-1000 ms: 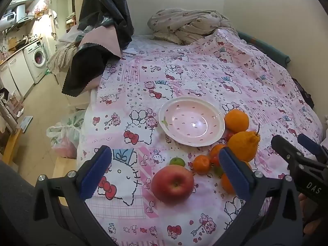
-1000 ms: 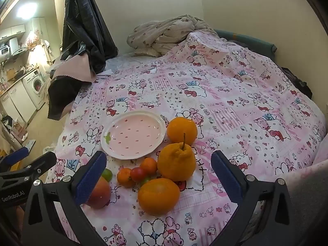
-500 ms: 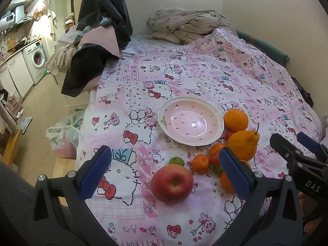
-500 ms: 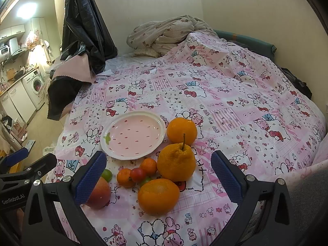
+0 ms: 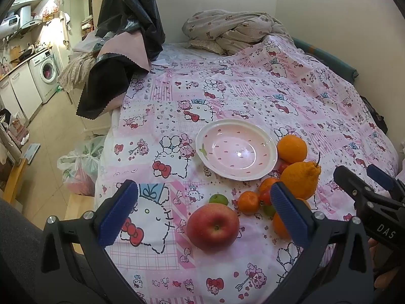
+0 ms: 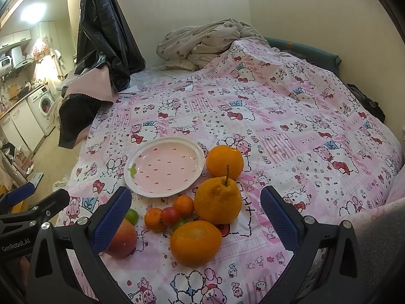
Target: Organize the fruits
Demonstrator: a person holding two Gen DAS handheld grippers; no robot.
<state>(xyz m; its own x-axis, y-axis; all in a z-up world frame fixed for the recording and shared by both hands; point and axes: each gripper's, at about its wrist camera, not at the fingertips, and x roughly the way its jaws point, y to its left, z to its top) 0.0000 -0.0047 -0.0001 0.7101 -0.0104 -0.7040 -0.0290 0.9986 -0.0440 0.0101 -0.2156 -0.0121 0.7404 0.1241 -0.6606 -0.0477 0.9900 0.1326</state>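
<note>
Left wrist view: the left tongs [image 5: 202, 210] are spread wide with nothing between the pads, hovering over the near edge of the bed [image 5: 253, 96]. One red apple [image 5: 213, 226] lies nearest, on the pink cartoon-print bedspread. Just beyond it sits one small green lime [image 5: 218, 199], and to its right one small tangerine [image 5: 248, 202]. A second small tangerine [image 5: 268, 184] lies a little farther, with one red tomato [image 5: 265, 196] and one green fruit [image 5: 269, 210] partly hidden behind the right pad. One large orange [image 5: 278, 225] is mostly hidden by that pad too. One bumpy, stemmed citrus [image 5: 301, 178] stands beyond, and one more round orange [image 5: 291, 148] behind it. One pink plate [image 5: 236, 149] sits just left of these, holding no fruit.

From the right wrist, the right tongs [image 6: 196, 217] are likewise spread and grip nothing; the large orange [image 6: 195, 243] lies between their pads, untouched, and the left tongs show at the left edge.

Farther off, one crumpled blanket [image 5: 233, 30] is heaped at the head of the bed, one black garment [image 5: 126, 12] hangs at the left, and one washing machine [image 5: 46, 73] stands in the kitchen.
</note>
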